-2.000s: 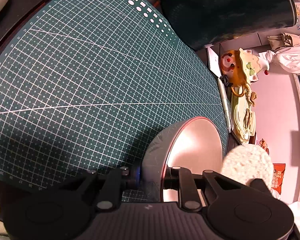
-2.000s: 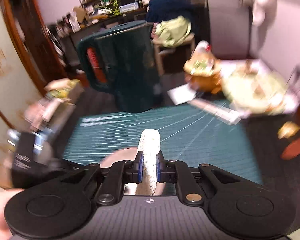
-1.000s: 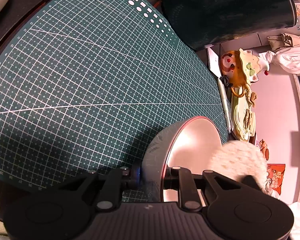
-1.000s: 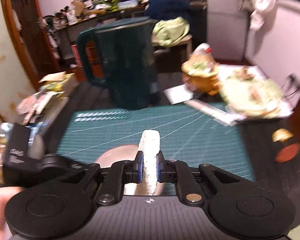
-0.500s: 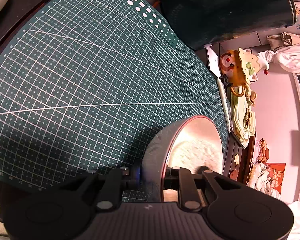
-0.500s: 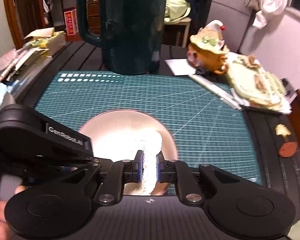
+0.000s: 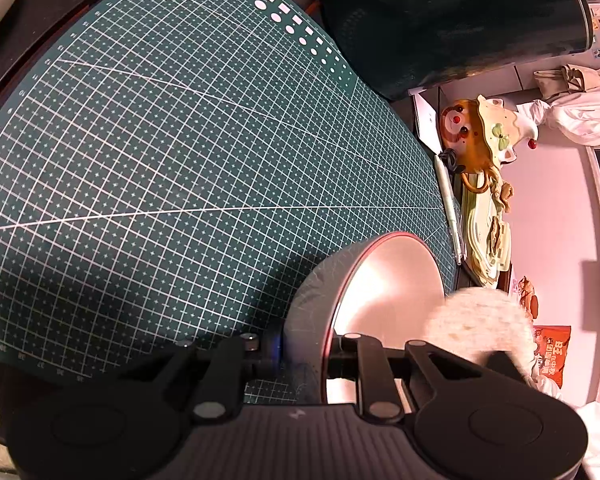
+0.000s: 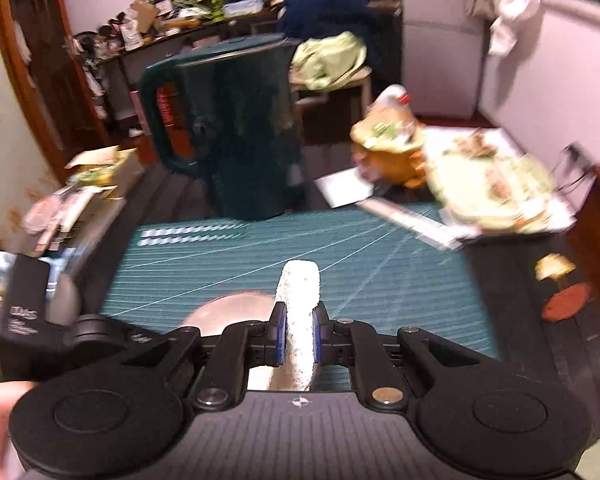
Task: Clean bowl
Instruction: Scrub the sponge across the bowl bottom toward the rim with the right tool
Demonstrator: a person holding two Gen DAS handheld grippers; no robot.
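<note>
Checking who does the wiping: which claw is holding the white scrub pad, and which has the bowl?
The right claw pinches the white scrub pad edge-on between its blue pads. The left claw instead clamps the rim of the bowl, tilted on the green mat.

The near part of the bowl [image 7: 388,280] is hidden behind the left gripper [image 7: 300,354]. The sponge [image 7: 480,324] is smeared by motion, its lower edge covered. The whole right wrist view is blurred; the kettle [image 8: 236,136] shows no readable label.
</note>
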